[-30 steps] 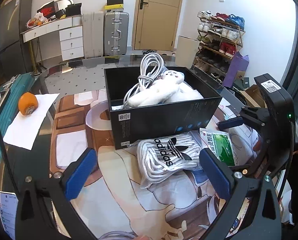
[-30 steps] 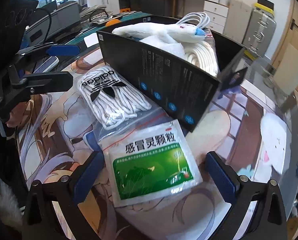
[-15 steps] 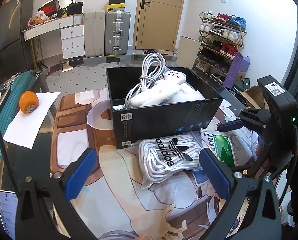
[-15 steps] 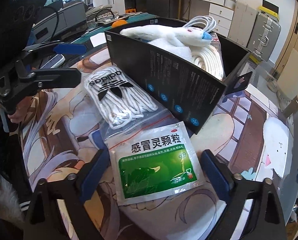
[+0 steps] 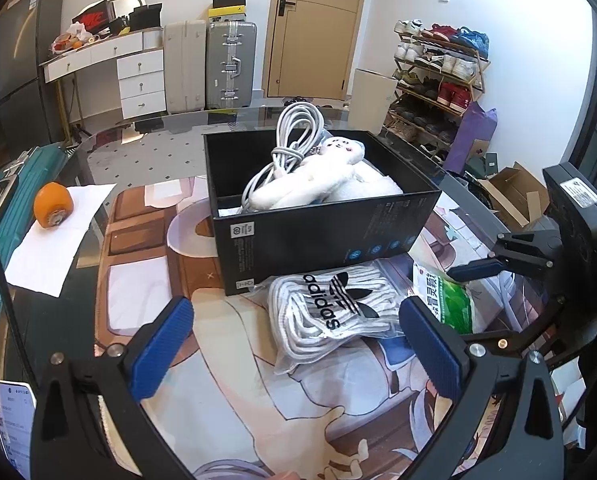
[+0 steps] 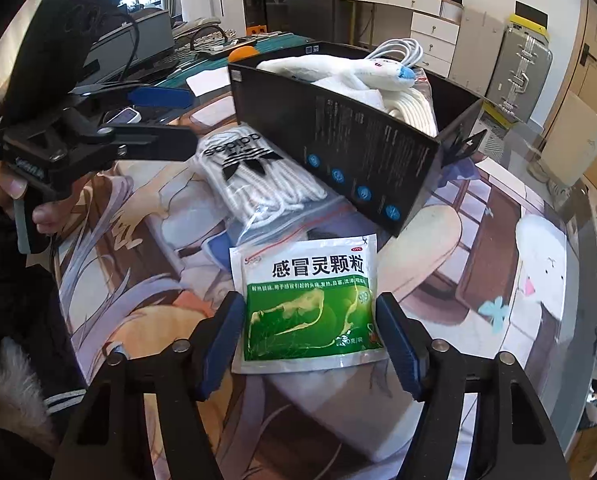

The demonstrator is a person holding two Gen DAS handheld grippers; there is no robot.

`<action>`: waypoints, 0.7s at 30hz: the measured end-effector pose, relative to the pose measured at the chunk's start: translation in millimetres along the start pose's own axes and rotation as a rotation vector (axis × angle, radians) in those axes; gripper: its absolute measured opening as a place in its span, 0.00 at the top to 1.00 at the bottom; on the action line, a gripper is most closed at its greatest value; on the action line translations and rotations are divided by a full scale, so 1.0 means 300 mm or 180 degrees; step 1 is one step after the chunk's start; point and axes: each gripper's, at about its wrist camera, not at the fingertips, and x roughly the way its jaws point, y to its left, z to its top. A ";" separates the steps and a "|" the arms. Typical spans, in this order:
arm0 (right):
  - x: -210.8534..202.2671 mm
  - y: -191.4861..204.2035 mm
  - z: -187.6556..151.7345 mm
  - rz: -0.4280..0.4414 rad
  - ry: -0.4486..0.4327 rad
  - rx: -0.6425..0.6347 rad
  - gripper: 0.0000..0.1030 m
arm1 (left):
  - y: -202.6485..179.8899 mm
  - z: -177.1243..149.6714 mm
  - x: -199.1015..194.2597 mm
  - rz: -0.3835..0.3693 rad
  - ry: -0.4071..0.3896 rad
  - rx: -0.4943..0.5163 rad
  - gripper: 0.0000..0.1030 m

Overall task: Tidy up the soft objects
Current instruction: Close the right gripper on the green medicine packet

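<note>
right claw [image 6: 309,334]: jaws just closing, blue pads flank the green sachet [image 6: 308,300], contact unclear | left claw [image 5: 294,344]: released above bagged white laces [image 5: 330,312] | sachet and laces: on worktop [image 6: 478,280], beside black box [image 5: 318,236]

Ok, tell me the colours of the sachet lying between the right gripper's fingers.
Medicine sachet: white top, green lower panel; clearest in the right wrist view.

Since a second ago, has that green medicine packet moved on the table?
Cannot tell for sure. It still lies at the black box's near corner; the green packet only looks nearer because the right tongs closed in around it.
</note>
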 end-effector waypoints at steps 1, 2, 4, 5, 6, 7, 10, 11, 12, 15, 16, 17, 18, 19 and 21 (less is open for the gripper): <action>-0.008 0.007 -0.010 -0.0015 -0.0015 0.0013 0.38 | -0.004 0.000 0.001 -0.0001 0.0005 0.0006 0.00; -0.014 0.008 -0.024 -0.0030 -0.0031 0.0024 0.42 | -0.007 -0.001 0.002 -0.0001 0.0008 0.0009 0.00; -0.028 0.013 -0.042 -0.0061 -0.0071 0.0063 0.48 | -0.013 -0.003 0.000 0.0003 0.0006 0.0023 0.00; -0.034 0.018 -0.052 -0.0090 -0.0091 0.0086 0.52 | -0.016 -0.002 0.000 0.0008 0.0006 0.0034 0.00; -0.040 0.023 -0.057 -0.0112 -0.0108 0.0112 0.55 | -0.020 -0.003 -0.001 0.0013 0.0002 0.0042 0.00; -0.046 0.025 -0.065 -0.0132 -0.0124 0.0133 0.57 | -0.022 -0.002 -0.001 0.0012 0.0001 0.0047 0.00; -0.061 0.026 -0.085 -0.0167 -0.0186 0.0227 0.60 | -0.028 -0.004 0.000 0.0047 0.0000 0.0072 0.00; -0.065 0.024 -0.086 -0.0178 -0.0206 0.0269 0.61 | -0.030 -0.004 0.000 0.0053 -0.0001 0.0081 0.00; -0.069 0.024 -0.089 -0.0183 -0.0229 0.0295 0.61 | -0.032 -0.005 0.000 0.0057 -0.0001 0.0086 0.00; -0.079 0.024 -0.086 -0.0244 -0.0301 0.0347 0.61 | -0.039 -0.007 -0.001 0.0091 -0.0006 0.0106 0.00; -0.086 0.022 -0.086 -0.0260 -0.0340 0.0372 0.61 | -0.040 -0.008 0.000 0.0102 -0.0006 0.0111 0.00; -0.092 0.020 -0.082 -0.0278 -0.0367 0.0394 0.61 | -0.041 -0.007 0.000 0.0100 -0.0004 0.0111 0.00; -0.098 0.018 -0.081 -0.0297 -0.0389 0.0402 0.61 | -0.041 -0.007 0.000 0.0097 -0.0003 0.0109 0.00; -0.105 0.018 -0.078 -0.0326 -0.0417 0.0422 0.61 | -0.042 -0.008 -0.001 0.0103 -0.0004 0.0108 0.00; -0.121 0.013 -0.073 -0.0352 -0.0473 0.0453 0.61 | -0.046 -0.008 -0.002 0.0104 -0.0007 0.0113 0.00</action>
